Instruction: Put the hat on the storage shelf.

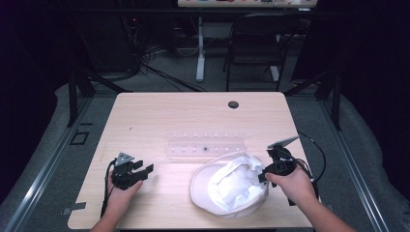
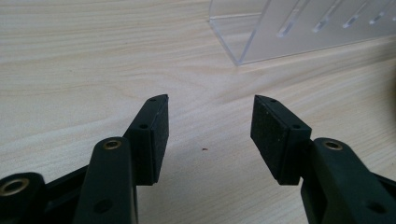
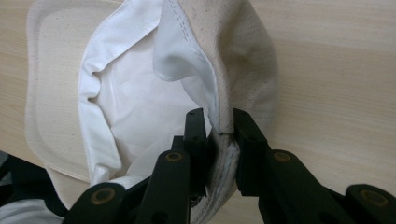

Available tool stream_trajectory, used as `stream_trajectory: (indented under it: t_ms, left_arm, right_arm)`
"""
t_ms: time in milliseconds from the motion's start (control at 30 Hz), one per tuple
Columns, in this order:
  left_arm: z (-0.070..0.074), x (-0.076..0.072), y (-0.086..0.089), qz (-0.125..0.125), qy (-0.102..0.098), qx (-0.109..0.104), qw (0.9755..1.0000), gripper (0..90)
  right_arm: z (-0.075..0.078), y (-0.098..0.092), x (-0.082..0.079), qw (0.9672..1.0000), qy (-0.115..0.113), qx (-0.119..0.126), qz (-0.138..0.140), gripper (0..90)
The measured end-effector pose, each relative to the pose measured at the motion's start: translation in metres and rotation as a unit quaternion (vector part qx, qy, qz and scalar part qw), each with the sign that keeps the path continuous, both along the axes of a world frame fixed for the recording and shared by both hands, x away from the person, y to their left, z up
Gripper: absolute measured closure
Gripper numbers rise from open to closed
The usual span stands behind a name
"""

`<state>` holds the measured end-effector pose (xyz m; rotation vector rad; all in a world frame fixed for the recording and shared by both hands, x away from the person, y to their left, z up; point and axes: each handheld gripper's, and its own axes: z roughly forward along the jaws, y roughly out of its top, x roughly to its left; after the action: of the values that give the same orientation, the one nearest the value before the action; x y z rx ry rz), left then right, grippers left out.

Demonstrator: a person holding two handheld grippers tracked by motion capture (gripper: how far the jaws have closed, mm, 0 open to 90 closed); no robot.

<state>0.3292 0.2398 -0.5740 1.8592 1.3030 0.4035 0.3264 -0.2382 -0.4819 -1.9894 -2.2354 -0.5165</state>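
The pale wooden table (image 1: 159, 116) stood in a dark room. The right gripper (image 3: 219, 128) pinched the white fabric cap's (image 1: 232, 186) rim, lower right of centre; that thin hold could slip. The left gripper (image 2: 209, 126) gaped empty.

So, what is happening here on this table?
A person works at a wooden table with tongs in each hand. The right tongs are shut on the rim of a white cap, which lies upside down with its lining showing. The left tongs are open over bare wood, holding nothing. A clear plastic rack sits behind the cap.
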Motion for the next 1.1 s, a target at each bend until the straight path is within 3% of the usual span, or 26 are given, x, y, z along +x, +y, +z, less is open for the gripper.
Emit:
stream_trajectory:
  t_ms: [267, 433, 567, 633, 733, 900, 933, 1100]
  left_arm:
    - [0.000, 0.000, 0.000, -0.001, -0.001, -0.004, 1.0000, 47.4]
    - [0.000, 0.000, 0.000, -0.001, 0.000, -0.002, 1.0000, 47.4]
    - [0.000, 0.000, 0.000, -0.004, 0.004, 0.000, 1.0000, 47.4]
    - [0.000, 0.000, 0.000, -0.004, 0.005, 0.000, 1.0000, 47.4]
    - [0.000, 0.000, 0.000, -0.005, 0.005, 0.000, 1.0000, 47.4]
    - [0.000, 0.000, -0.001, -0.003, 0.002, -0.001, 1.0000, 47.4]
    - [0.000, 0.000, -0.001, -0.004, 0.002, -0.002, 1.0000, 47.4]
    - [-0.001, 0.000, -0.001, -0.004, 0.002, -0.001, 1.0000, 47.4]
  right_arm:
    - [0.007, 0.004, 0.006, 0.9991, -0.005, -0.040, 0.007, 78.4]
    - [0.007, 0.004, 0.009, 0.9992, 0.014, -0.036, 0.007, 79.4]
    - [0.007, 0.001, 0.013, 0.9994, 0.029, -0.018, 0.003, 79.9]
    - [0.007, 0.001, 0.013, 0.9996, 0.023, -0.013, 0.000, 79.9]
    - [0.011, -0.001, 0.016, 0.9992, 0.035, -0.022, 0.002, 80.1]
    - [0.016, 0.003, 0.018, 0.9989, 0.031, -0.035, -0.003, 80.2]
    - [0.021, 0.003, 0.020, 0.9981, 0.039, -0.047, 0.012, 80.1]
    - [0.031, 0.007, 0.023, 0.9980, 0.030, -0.054, 0.011, 80.2]
